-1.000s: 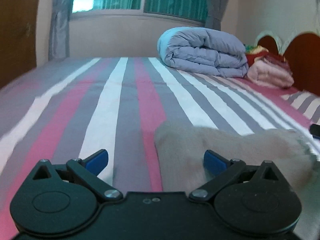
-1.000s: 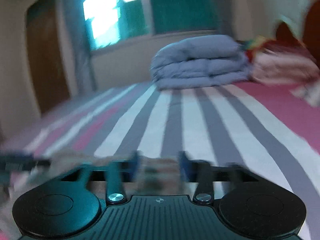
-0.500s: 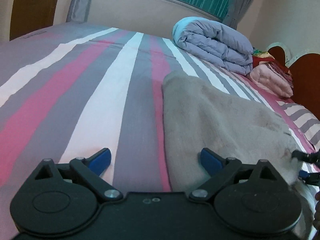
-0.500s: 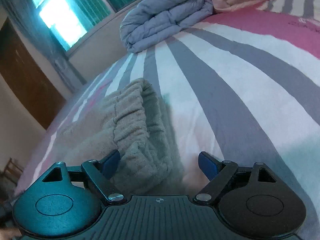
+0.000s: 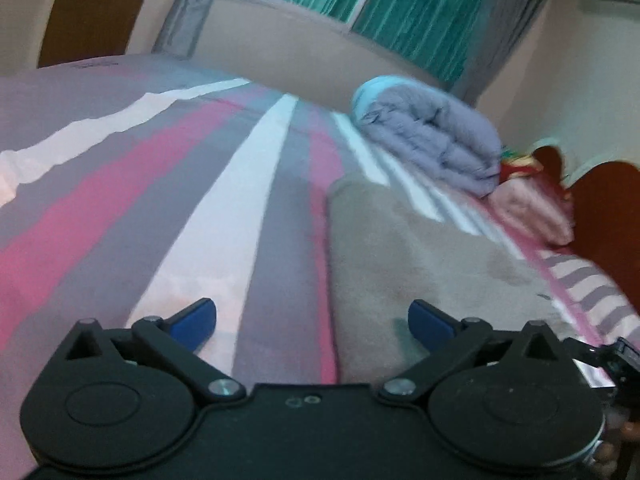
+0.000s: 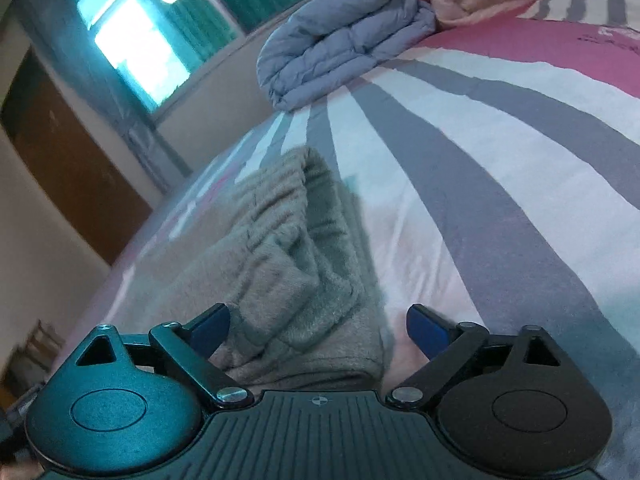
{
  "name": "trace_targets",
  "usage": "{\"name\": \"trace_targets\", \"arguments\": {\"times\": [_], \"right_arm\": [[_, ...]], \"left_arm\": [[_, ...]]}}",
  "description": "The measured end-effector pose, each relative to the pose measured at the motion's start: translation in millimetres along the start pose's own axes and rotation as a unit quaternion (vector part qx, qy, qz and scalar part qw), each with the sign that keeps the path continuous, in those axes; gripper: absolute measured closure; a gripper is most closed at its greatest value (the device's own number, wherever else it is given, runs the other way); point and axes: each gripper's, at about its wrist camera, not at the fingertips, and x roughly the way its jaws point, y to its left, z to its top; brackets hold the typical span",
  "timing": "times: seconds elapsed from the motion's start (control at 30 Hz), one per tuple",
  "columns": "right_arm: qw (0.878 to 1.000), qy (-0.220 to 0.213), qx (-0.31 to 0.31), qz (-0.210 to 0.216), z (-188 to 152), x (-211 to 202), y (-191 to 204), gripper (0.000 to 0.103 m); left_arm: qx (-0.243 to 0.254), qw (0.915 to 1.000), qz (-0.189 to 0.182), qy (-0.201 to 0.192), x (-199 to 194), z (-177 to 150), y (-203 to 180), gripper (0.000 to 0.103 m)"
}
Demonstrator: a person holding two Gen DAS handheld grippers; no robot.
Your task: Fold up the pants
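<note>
— Pants (image 5: 432,264): where do they lie?
— Grey and fleecy, on the striped bed (image 5: 240,208), lower right of the left view, centre-bottom in the right view.
— And the jaws?
— Left gripper (image 5: 312,318) spread, holding nothing. Right gripper (image 6: 318,326) spread too, its blue fingertips (image 6: 426,330) either side of the folded waistband.
— Behind?
— A folded quilt (image 6: 344,44), upper centre.

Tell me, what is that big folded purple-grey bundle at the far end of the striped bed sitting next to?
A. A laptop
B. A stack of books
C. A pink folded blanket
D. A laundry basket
C: in the left wrist view the folded grey-purple comforter lies at the far end of the striped bed, and a pink folded blanket lies right beside it by the headboard.
</note>
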Motion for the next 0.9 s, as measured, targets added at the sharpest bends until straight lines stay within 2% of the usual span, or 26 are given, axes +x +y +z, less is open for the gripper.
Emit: {"name": "trace_targets", "arguments": {"times": [0.07,0.13,0.23,0.3,0.37,0.4,0.43,0.5,0.57,0.6,0.7,0.73,0.77,0.8,0.9], "right_arm": [[1.0,-0.002,0.002,0.006,-3.6,-8.5,1.4,0.009],[1.0,-0.004,-0.005,-0.002,-9.9,-14.1,5.9,0.009],[0.999,-0.043,-0.005,0.004,-12.3,-22.6,13.9,0.009],[0.997,-0.069,-0.034,0.0,-10.3,-26.2,23.5,0.009],[0.993,-0.09,-0.076,-0.012,-9.7,-26.2,34.5,0.009],[0.992,-0.083,-0.097,-0.02,-9.8,-20.8,38.5,0.009],[0.991,-0.069,-0.112,-0.036,-11.2,-12.2,40.8,0.009],[0.988,-0.036,-0.127,-0.078,-15.0,4.3,38.9,0.009],[0.989,-0.063,-0.113,-0.064,-14.9,0.7,37.9,0.009],[0.988,-0.081,-0.116,-0.059,-13.3,-2.4,39.8,0.009],[0.99,-0.095,-0.101,-0.03,-5.1,-0.6,38.2,0.009],[0.992,-0.088,-0.092,-0.025,-2.7,2.4,36.4,0.009],[0.993,-0.074,-0.085,-0.026,-0.9,6.6,33.9,0.01],[0.995,-0.058,-0.082,-0.029,-1.4,11.5,31.8,0.02],[0.996,-0.042,-0.072,-0.025,-4.8,15.8,26.4,0.022]], "left_arm": [[-0.001,0.9999,-0.012,0.005,-1.4,-4.0,-1.8,0.006],[0.013,0.9995,-0.026,-0.008,-2.3,1.1,-8.9,0.006],[0.042,0.9987,-0.017,-0.021,3.0,10.9,-22.9,0.006],[0.052,0.9982,-0.022,-0.016,12.2,17.2,-29.8,0.006],[0.086,0.9962,0.006,0.013,26.9,15.0,-38.8,0.005],[0.104,0.9935,0.023,0.041,38.7,12.0,-42.5,0.005],[0.102,0.9934,0.025,0.047,43.0,8.4,-41.7,0.005],[0.092,0.9949,0.021,0.035,38.8,11.7,-40.9,0.006],[0.092,0.9957,0.008,0.003,33.5,18.7,-42.3,0.01],[0.088,0.9961,0.002,0.002,36.3,22.2,-42.0,0.01],[0.07,0.9959,-0.026,0.052,57.8,21.4,-37.8,0.022],[0.065,0.9946,-0.042,0.069,63.8,18.6,-36.3,0.033],[0.058,0.9944,-0.056,0.069,67.6,19.1,-36.0,0.043],[0.05,0.9946,-0.064,0.066,66.7,19.9,-35.1,0.044],[0.03,0.9955,-0.073,0.053,62.5,19.4,-26.9,0.047]]}}
